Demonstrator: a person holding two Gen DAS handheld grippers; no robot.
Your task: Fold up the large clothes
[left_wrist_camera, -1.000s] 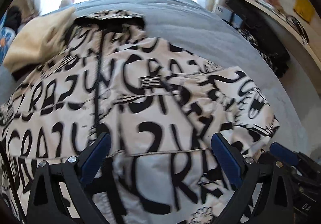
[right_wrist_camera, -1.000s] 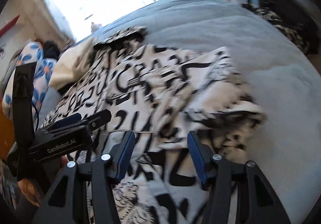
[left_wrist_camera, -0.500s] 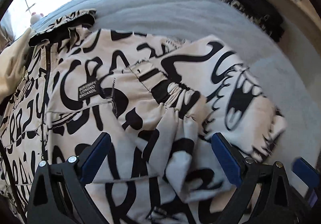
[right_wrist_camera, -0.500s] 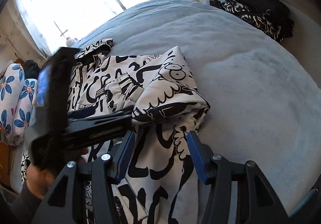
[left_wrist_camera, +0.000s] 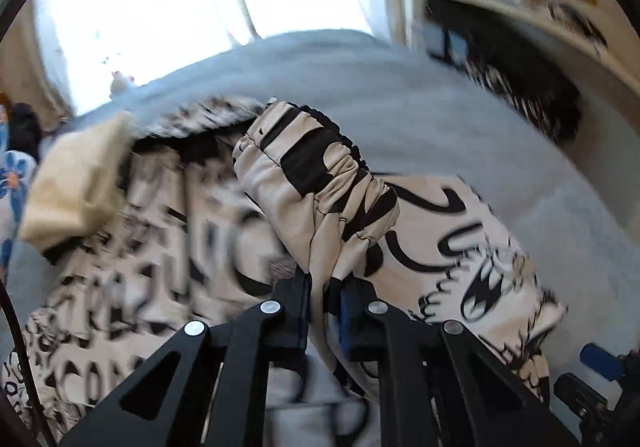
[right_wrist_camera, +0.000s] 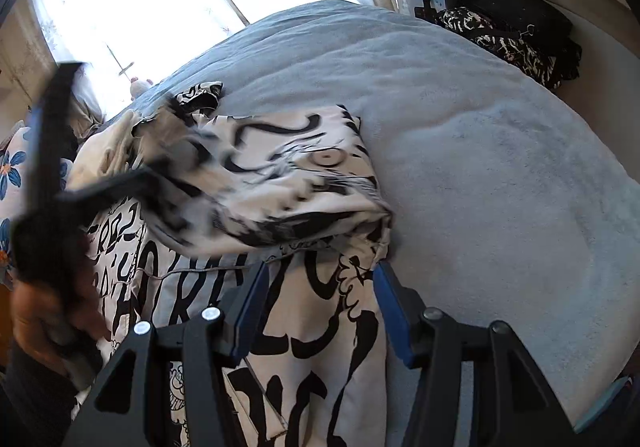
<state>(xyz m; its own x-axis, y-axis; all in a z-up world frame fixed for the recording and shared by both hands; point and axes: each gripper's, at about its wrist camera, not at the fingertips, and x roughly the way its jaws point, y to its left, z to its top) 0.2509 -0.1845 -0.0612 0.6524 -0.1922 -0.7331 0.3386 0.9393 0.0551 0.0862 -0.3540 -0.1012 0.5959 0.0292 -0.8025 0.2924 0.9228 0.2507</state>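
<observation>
While its gathered cuff (left_wrist_camera: 320,175) is pinched in the just-closed left gripper (left_wrist_camera: 324,311), the soft, light jacket (right_wrist_camera: 304,183) droops on the bed (right_wrist_camera: 480,151); the right gripper (right_wrist_camera: 316,307) is held released beside the jacket's hem, the better hold.

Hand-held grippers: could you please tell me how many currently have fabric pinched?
1. The left hand-held gripper pinches the cream black-lettered jacket's sleeve; the right hand-held gripper is open above its hem.

A bed (right_wrist_camera: 500,151) with a grey-blue fleece cover fills most of the frame. On it, at the centre and lower left, lies a cream jacket (right_wrist_camera: 320,347) with black lettering. Just beside it, at the left, lies a pale yellow cloth (left_wrist_camera: 76,183).
</observation>
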